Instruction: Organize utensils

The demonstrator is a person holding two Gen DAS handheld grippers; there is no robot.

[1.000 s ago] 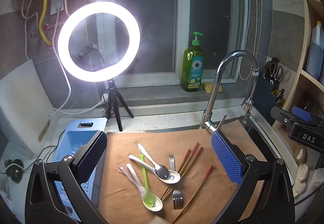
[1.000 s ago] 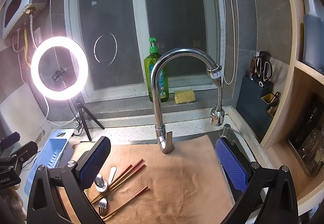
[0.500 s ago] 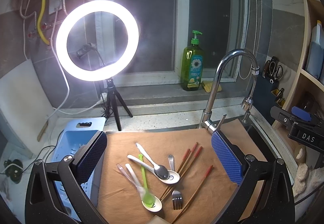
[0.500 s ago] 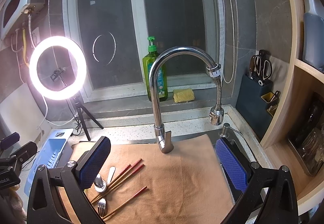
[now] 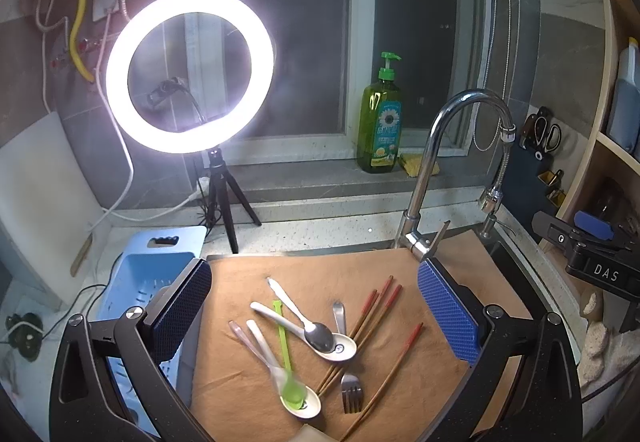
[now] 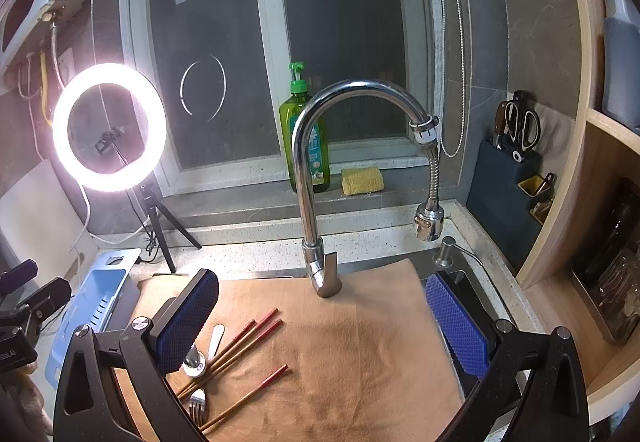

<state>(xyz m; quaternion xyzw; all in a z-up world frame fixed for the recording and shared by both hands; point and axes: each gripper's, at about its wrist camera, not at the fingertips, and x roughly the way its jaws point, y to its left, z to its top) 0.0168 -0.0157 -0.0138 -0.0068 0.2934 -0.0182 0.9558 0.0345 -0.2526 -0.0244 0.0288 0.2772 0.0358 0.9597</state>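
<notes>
Surface: tan cloth mat (image 5: 404,266) spread over sink area, speckled stone counter (image 5: 320,230) behind it.
Utensils: lying loose on mat, left-centre in left wrist view; all on the cloth, none held.
Spoons: metal spoon w/ white handle (image 5: 316,334) resting in bowl of white ceramic spoon (image 5: 340,348); green plastic spoon (image 5: 286,362) lying in a second white ceramic spoon (image 5: 306,404); pale translucent spoon (image 5: 248,342) just beside it.
Fork: metal fork (image 5: 351,390), tines toward camera, touching the chopsticks.
Chopsticks: red-tipped wooden chopsticks (image 5: 372,310) in a bundle; one single chopstick (image 5: 394,362) apart, to the right.
Basket: blue plastic basket (image 5: 136,282) at left edge of mat, on counter.
Left gripper (image 5: 316,306): wide open, hovering above utensils, nothing between blue pads.
Right gripper (image 6: 320,326): wide open too, above bare part of mat, right of chopsticks; holding nothing.
Room: chrome gooseneck faucet (image 6: 320,146) behind mat; green dish soap bottle (image 6: 306,146) and yellow sponge (image 6: 362,181) on window sill; dark window behind.
Light: ring light on tripod (image 5: 190,72) lit, at left on counter.
Right side: knife block w/ scissors (image 6: 516,162) by wooden shelf (image 6: 580,202).
</notes>
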